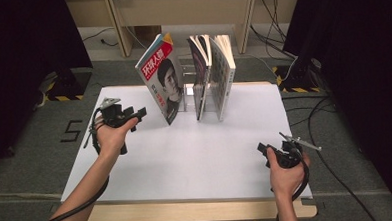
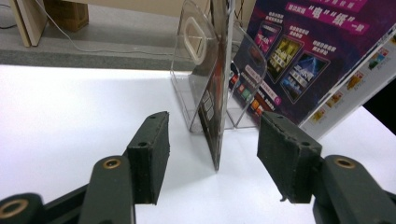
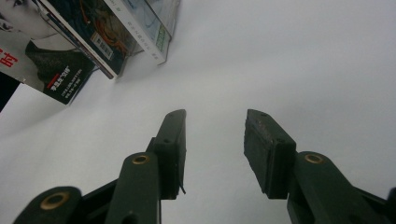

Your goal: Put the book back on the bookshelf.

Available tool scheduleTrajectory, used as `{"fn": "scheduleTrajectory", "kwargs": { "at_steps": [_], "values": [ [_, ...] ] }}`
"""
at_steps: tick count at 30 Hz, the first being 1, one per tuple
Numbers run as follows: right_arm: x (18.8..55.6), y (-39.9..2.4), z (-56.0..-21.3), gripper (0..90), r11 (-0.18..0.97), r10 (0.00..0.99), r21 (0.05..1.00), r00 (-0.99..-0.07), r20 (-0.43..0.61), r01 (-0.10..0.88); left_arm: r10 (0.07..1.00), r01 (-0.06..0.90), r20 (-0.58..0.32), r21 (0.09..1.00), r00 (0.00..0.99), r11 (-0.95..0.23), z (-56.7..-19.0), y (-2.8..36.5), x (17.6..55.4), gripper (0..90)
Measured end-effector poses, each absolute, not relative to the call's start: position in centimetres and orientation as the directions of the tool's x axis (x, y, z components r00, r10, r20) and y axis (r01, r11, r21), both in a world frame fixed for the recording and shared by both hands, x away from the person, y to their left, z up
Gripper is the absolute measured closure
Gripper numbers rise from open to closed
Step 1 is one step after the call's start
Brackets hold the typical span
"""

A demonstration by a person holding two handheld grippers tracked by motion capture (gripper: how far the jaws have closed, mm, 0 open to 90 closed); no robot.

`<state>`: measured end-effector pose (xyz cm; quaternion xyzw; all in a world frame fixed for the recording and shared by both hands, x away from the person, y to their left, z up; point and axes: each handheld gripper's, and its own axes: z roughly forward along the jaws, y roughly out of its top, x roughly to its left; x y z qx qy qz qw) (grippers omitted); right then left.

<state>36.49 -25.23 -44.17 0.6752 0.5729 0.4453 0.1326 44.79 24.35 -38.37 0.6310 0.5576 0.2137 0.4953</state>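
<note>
Two tools were released, and the left tool [image 1: 140,112], at centre left of the high view, pointed right at the leaning magazine [image 1: 161,82] standing upright beside it on the bench [image 1: 196,155], nearer than the right tool [image 1: 262,148].

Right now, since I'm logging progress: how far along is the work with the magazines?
Done: three magazines stand in the clear rack. In hand: the left gripper, jaws open, faces the edge of the leaning magazine without touching it. Left: gripping it; the right gripper waits open over the table.
</note>
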Motion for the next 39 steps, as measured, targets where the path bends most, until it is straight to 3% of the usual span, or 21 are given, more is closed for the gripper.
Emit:
{"fn": "scheduleTrajectory", "kwargs": {
  "at_steps": [39],
  "values": [
    [36.4, -24.8, -44.2, 59.1, -0.3, 0.893, 0.688, -0.06, 0.447, 0.661, 0.915, 0.526, -0.299, 0.842, 0.269, 0.121, -44.5, 28.8, 39.0, 41.4]
  ]
}}
